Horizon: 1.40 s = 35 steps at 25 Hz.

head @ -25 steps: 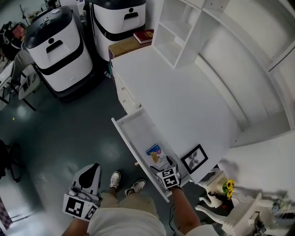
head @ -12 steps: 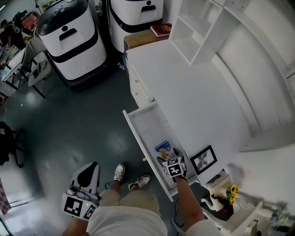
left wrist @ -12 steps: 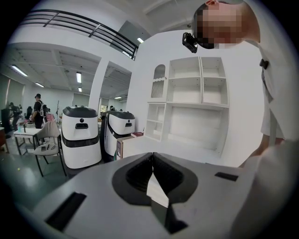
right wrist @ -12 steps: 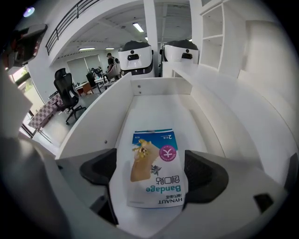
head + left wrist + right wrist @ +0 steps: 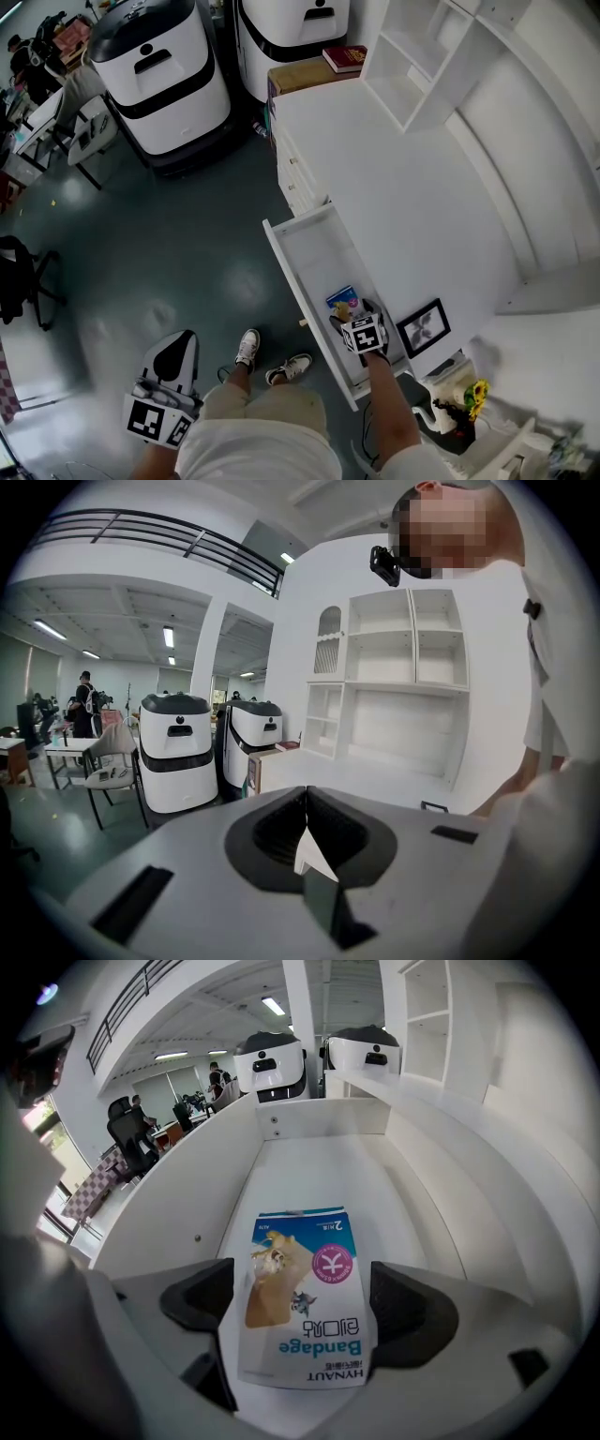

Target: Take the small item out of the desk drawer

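eased further into the drawer (image 5: 310, 251), right hand-held gripper (image 5: 302, 1305) straddles bandage packet (image 5: 306, 1265), jaws apart.

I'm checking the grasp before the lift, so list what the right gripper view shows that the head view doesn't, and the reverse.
Only the right gripper view: the right gripper's jaws stand apart on either side of the bandage box, and the box's "Bandage" print is readable. Only the head view: the left gripper held low, away from the drawer; the picture frame on the desk; the shoes. Both: the open drawer, the box lying in it, two white machines.
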Motion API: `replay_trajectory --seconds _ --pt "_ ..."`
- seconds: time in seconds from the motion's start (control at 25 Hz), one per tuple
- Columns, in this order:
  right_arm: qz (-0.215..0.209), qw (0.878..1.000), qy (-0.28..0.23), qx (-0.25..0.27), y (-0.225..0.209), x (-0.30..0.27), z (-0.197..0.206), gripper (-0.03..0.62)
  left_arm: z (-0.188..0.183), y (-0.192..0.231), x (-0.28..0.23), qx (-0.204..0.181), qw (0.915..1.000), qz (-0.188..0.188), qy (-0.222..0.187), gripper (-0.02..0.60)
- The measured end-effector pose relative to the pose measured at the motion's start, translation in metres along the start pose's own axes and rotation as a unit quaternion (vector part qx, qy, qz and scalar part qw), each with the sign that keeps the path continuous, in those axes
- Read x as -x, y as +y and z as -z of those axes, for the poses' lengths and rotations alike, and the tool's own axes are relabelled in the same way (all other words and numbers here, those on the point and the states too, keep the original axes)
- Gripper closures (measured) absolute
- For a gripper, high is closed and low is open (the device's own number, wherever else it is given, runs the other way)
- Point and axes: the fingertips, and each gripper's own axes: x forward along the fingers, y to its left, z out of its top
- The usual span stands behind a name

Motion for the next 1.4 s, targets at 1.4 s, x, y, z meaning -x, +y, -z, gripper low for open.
replay_trajectory --seconds 1.4 --pt "0.022 0.999 0.026 0.015 0.001 -0.013 0.010 0.152 0.011 0.000 -0.002 0.005 0.9999 0.001 0.013 0.565"
